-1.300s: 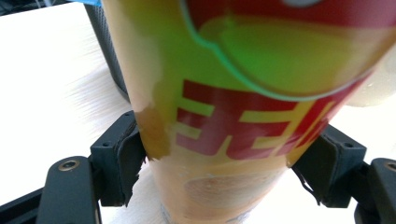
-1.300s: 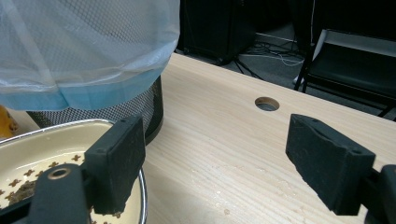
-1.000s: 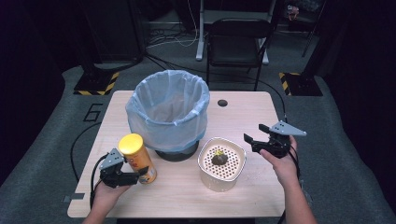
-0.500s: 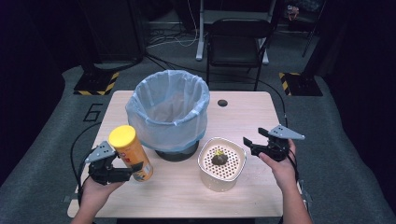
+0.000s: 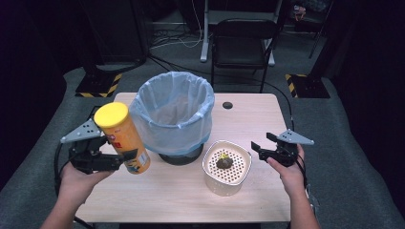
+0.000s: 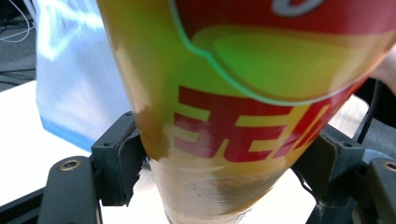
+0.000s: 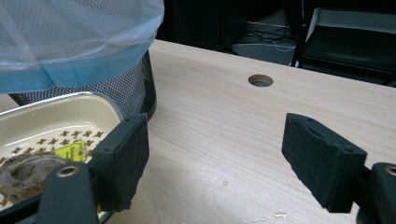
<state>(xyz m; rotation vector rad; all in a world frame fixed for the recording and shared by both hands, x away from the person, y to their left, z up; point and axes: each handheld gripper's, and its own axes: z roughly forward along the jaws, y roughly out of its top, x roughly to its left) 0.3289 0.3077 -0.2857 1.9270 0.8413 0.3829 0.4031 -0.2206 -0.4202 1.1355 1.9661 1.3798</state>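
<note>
Left gripper (image 5: 125, 160) fingers are clamping the tilted yellow chip can (image 5: 122, 137) beside the lined bin (image 5: 173, 113); right gripper (image 5: 258, 147) fingers are standing apart, holding nothing, over the counter (image 5: 248, 114).

High view: fixed above the near edge of the desk (image 5: 181, 195), facing forward and down, far enough to take in the whole top, both forearms and the chair (image 5: 242, 36) behind. Left gripper view: riding on the left gripper (image 6: 219, 158), looking along its jaws, pressed very close against the yellow can (image 6: 243, 93), with a strip of the blue-lined bin (image 6: 70, 79) at its left. Right gripper view: riding on the right gripper (image 7: 215, 163), low over the desk, looking across the wood toward the cable hole (image 7: 260, 80) and bin base. Shared by all three: bin and desk top. Shared by high and right gripper views: white tray (image 7: 60, 116), hole, chair.
</note>
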